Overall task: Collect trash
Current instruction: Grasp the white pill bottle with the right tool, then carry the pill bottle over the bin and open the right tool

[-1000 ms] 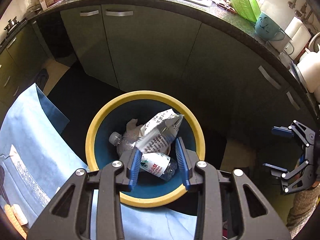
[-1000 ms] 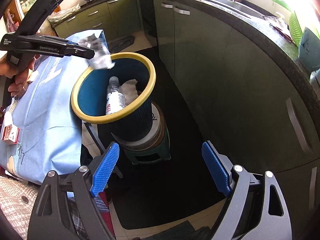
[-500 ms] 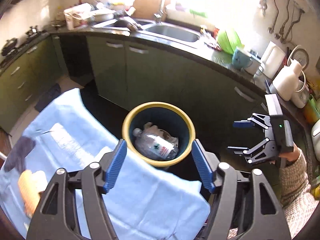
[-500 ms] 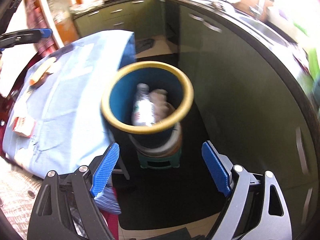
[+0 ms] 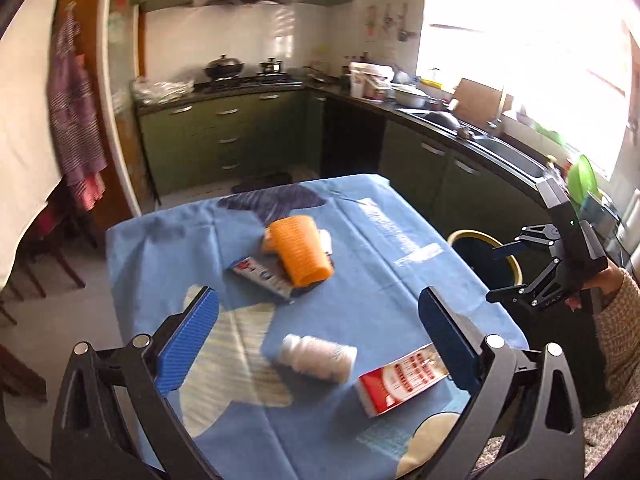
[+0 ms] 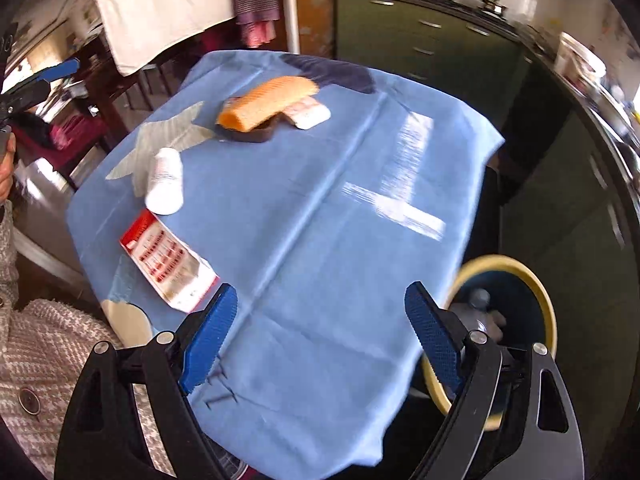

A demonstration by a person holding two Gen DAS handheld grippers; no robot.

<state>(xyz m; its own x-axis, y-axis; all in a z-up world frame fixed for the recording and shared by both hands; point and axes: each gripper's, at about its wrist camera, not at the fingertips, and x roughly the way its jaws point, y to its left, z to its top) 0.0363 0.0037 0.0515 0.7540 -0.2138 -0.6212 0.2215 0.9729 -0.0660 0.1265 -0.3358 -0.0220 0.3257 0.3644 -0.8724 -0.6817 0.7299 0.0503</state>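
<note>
Now both wide open and empty, left gripper (image 5: 318, 338) over the blue tablecloth (image 5: 360, 280) near white bottle (image 5: 318, 356) and red carton (image 5: 402, 378), right gripper (image 6: 320, 340) at table edge, bin (image 6: 516, 312) beside it holding trash

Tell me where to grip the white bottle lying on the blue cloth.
Grip the white bottle across its round body, coming from above with the open left gripper. It lies on its side, so one finger goes on each long flank; gripping end to end looks too long.

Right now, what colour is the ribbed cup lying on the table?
Orange; the ribbed cup shows best in the left wrist view.
</note>
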